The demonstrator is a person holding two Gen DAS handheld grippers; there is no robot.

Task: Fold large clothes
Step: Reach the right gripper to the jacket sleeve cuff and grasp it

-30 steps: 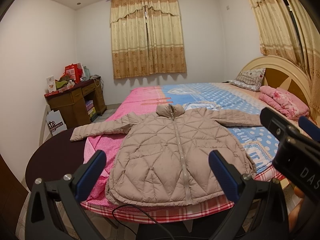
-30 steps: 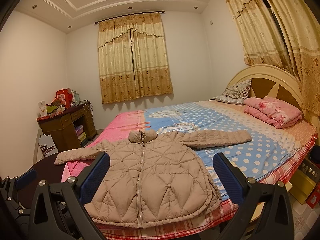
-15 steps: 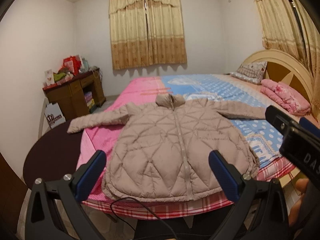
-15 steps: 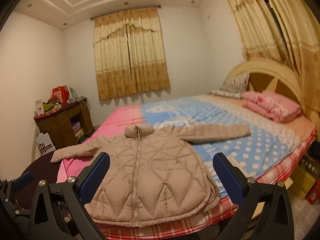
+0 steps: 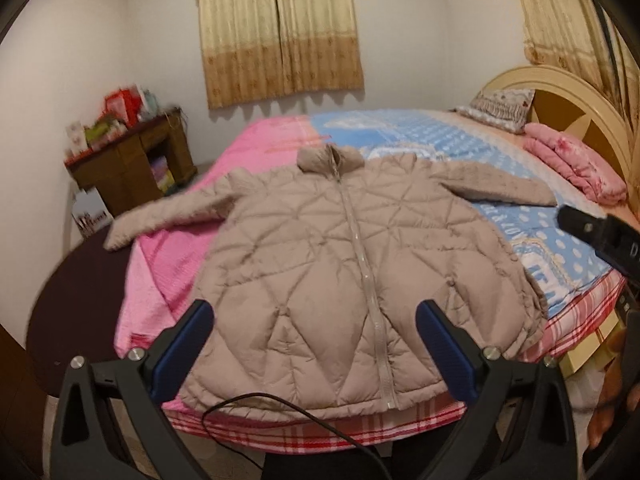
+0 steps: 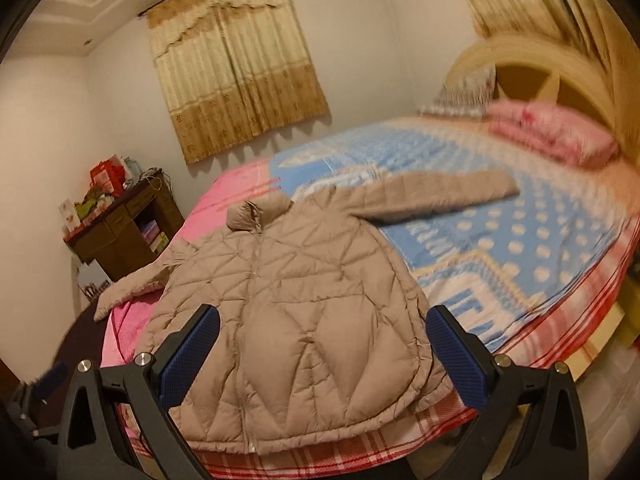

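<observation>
A beige quilted puffer jacket (image 5: pixel 340 272) (image 6: pixel 288 312) lies flat on the bed, front up and zipped, collar away from me, both sleeves spread out to the sides. Its left sleeve hangs over the bed's edge. My left gripper (image 5: pixel 316 348) is open, held in the air over the jacket's hem with nothing between its blue pads. My right gripper (image 6: pixel 320 356) is open too, over the hem's right half. The right gripper's body (image 5: pixel 600 236) shows at the right edge of the left wrist view.
The bed (image 5: pixel 460 152) has a pink and blue spotted cover. A folded pink quilt (image 5: pixel 576 168) and a pillow (image 5: pixel 500 104) lie by the headboard. A wooden desk (image 5: pixel 132 164) stands at the left wall. A black cable (image 5: pixel 280 404) loops below the hem.
Both grippers have moved forward and lower toward the jacket's hem, which now looks larger. The right view has tilted and swung right. Both stay open.
</observation>
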